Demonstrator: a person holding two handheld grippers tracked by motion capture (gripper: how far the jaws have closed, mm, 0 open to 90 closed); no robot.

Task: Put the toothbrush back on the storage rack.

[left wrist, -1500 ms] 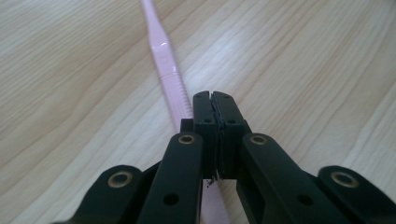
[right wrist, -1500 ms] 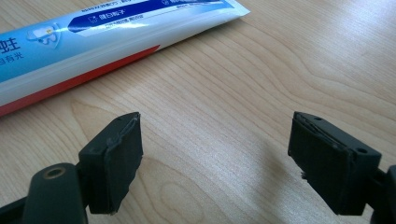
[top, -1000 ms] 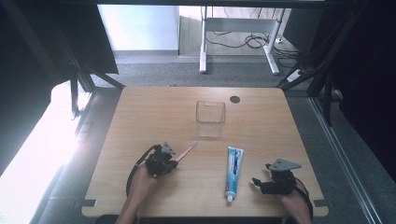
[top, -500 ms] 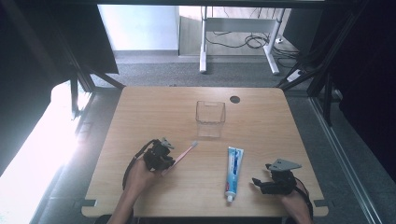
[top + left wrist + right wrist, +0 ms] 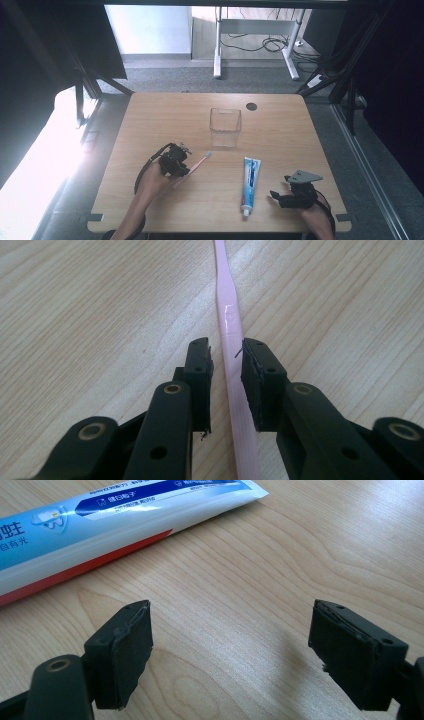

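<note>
A pink toothbrush (image 5: 200,161) lies flat on the wooden table (image 5: 165,115), its bristle head pointing toward a clear plastic cup (image 5: 225,125). My left gripper (image 5: 183,168) straddles its handle. In the left gripper view the toothbrush (image 5: 226,300) runs between the jaws of the left gripper (image 5: 227,352), which have just been opening, and a gap shows beside the left pad. A blue-and-white toothpaste tube (image 5: 250,182) lies right of the brush. My right gripper (image 5: 276,196) rests open just right of the tube, with bare wood between the jaws of the right gripper (image 5: 230,615) and the tube (image 5: 100,515) off to the upper left.
The cup stands upright at the table's centre, behind both items. A dark round hole (image 5: 251,106) sits near the far edge. Cables trail from both grippers back toward the near edge. Grey floor and a desk frame lie beyond the table.
The left hand has shifted a little over the table while the toothbrush stays lying where it was. The right hand and the toothpaste tube have not moved.
</note>
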